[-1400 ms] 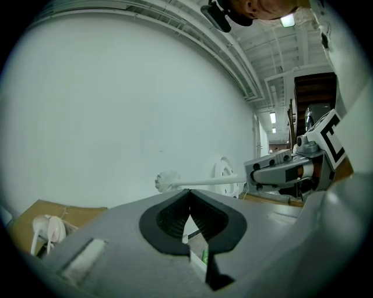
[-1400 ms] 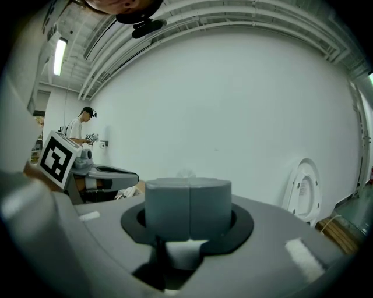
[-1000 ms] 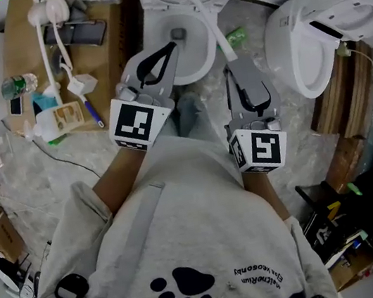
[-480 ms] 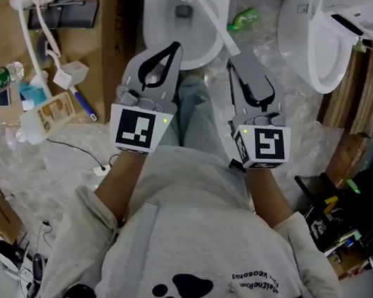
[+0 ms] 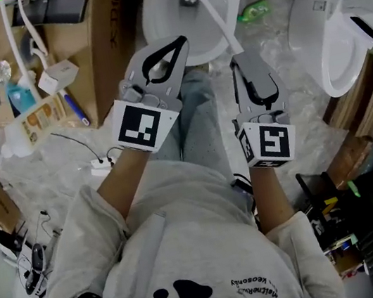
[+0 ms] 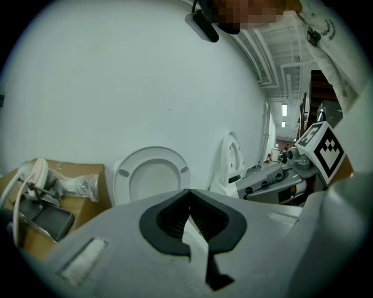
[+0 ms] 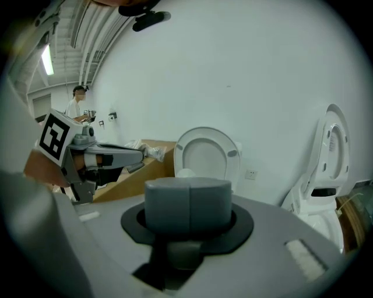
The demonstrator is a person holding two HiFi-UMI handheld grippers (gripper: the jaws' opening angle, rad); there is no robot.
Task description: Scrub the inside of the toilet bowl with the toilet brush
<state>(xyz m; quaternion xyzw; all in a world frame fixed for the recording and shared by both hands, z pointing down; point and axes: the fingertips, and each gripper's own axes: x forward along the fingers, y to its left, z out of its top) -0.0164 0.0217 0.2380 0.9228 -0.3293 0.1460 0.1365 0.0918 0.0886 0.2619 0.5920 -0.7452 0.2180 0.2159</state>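
Nearest, sweatshirt [image 5: 190,251]: paw marks and a line of print are carried, seen upside down and not safely read.
Left gripper [image 5: 178,40]: held just short of the bowl [image 5: 164,20], towards its left. The jaws are closed tip to tip on nothing, and it is judged to be the spare tool, parked clear of the work.
Right gripper [image 5: 238,57]: held short of the bowl's right side and clamped on the end of the brush [image 5: 214,22] handle, probably so that reach is gained without leaning in.
Brush: slanted from the jaws into the bowl, with its head in the far part. Scrubbing is judged to be in hand.
Box [image 5: 107,44]: stood left of the bowl, with dark lettering cut off and unreadable.
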